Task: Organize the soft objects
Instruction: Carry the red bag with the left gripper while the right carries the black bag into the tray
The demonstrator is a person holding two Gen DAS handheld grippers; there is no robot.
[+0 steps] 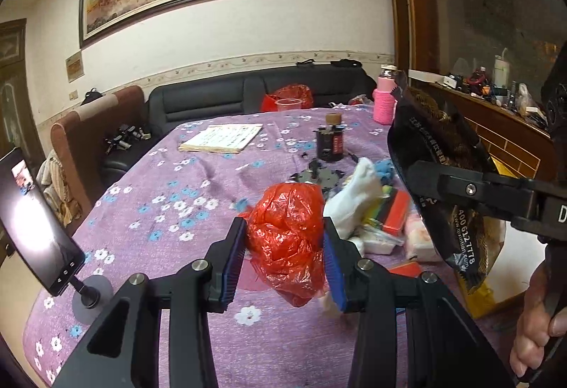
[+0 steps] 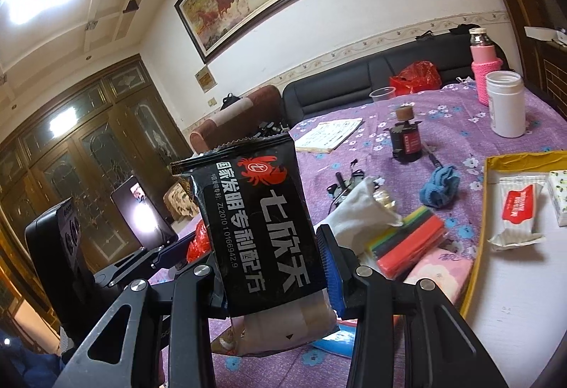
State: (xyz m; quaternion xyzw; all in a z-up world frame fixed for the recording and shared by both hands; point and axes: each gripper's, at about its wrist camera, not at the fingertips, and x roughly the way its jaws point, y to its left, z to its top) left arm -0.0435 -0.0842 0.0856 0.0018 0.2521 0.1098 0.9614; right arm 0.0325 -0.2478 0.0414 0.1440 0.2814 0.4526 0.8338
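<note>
Nearest the left wrist camera, the left gripper (image 1: 283, 257) was clamped on a crumpled red plastic bag (image 1: 287, 239), its blue-padded fingers (image 1: 234, 264) pressed into both sides of the glossy, wrinkled film. The bag hung lifted above the purple flowered tablecloth (image 1: 159, 196), its lower end drooping below the pads.

In the right wrist view, the right gripper (image 2: 273, 267) pinched a black snack pouch (image 2: 255, 228), held upright above the near part of the table. The pouch was shiny, with a zigzag-cut top edge, a red crab emblem and large white characters running down its face; its lower part was pale and partly see-through. From the left wrist view the same pouch showed at the right edge, carried by a hand (image 1: 538, 324) on the gripper handle.

Just beyond both grippers lay a loose heap: a white cloth (image 2: 358, 207), a stack of coloured sponges (image 2: 407, 242), a pink packet (image 2: 443, 267) and a blue rag (image 2: 439, 189). To the right, a yellow-rimmed tray (image 2: 492, 175) held a tissue pack (image 2: 517, 211).

Farther off stood a dark bottle (image 2: 405, 143), an open booklet (image 2: 329, 134), a white jar (image 2: 505, 104) and a pink-sleeved flask (image 2: 483, 65), with a black sofa (image 2: 354, 83) at the far wall.
</note>
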